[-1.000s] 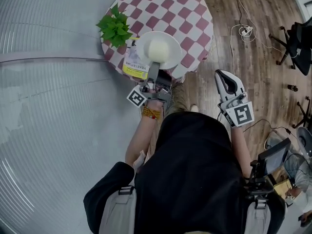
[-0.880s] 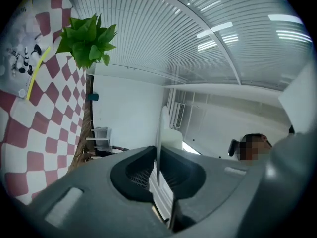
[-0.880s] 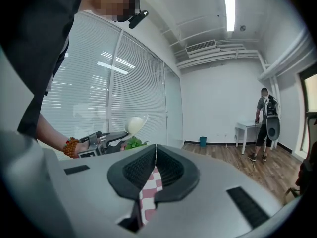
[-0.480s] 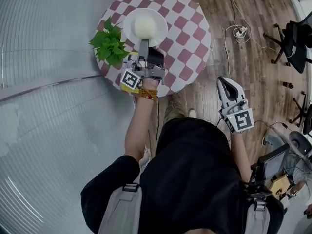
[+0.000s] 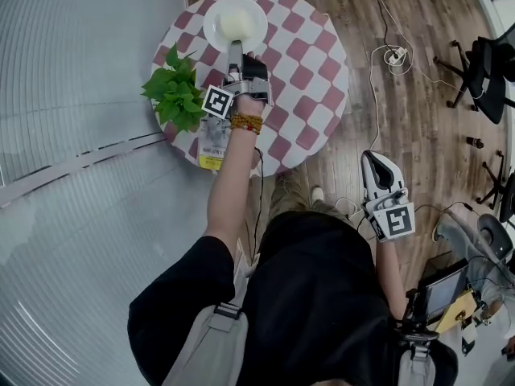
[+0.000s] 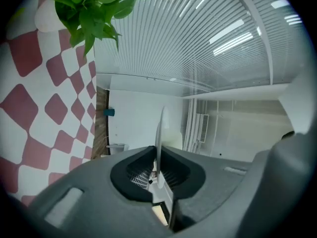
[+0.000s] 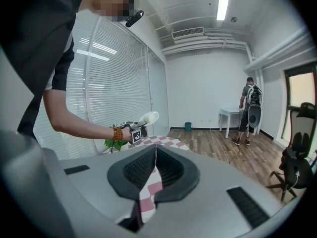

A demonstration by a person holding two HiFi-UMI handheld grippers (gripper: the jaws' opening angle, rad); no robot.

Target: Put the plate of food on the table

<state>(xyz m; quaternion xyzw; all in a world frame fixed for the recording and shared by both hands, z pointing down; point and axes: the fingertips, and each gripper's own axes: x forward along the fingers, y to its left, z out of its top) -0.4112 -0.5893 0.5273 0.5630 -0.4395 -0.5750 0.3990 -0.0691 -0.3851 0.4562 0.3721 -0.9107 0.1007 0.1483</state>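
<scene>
A white plate (image 5: 235, 21) with a pale round bun on it is over the far part of the round table (image 5: 310, 79) with the red-and-white checked cloth. My left gripper (image 5: 236, 49) is shut on the plate's near rim. In the left gripper view the plate (image 6: 159, 133) shows edge-on, pinched between the jaws of the left gripper (image 6: 159, 162). In the right gripper view the plate (image 7: 148, 117) looks tilted, a little above the cloth. My right gripper (image 5: 372, 159) hangs shut and empty over the wood floor, right of the table; its jaws (image 7: 154, 155) meet.
A green potted plant (image 5: 173, 95) stands at the table's left edge, close to my left forearm. A yellow-and-white booklet (image 5: 211, 145) lies at the near edge. Cables and a power strip (image 5: 394, 55) lie on the floor. Office chairs (image 5: 491, 71) stand at the right. A person (image 7: 252, 108) stands far off.
My left arm has stretched forward and carried the plate from the table's near edge to its far side. The right gripper has stayed shut and drifted back, away from the table.
</scene>
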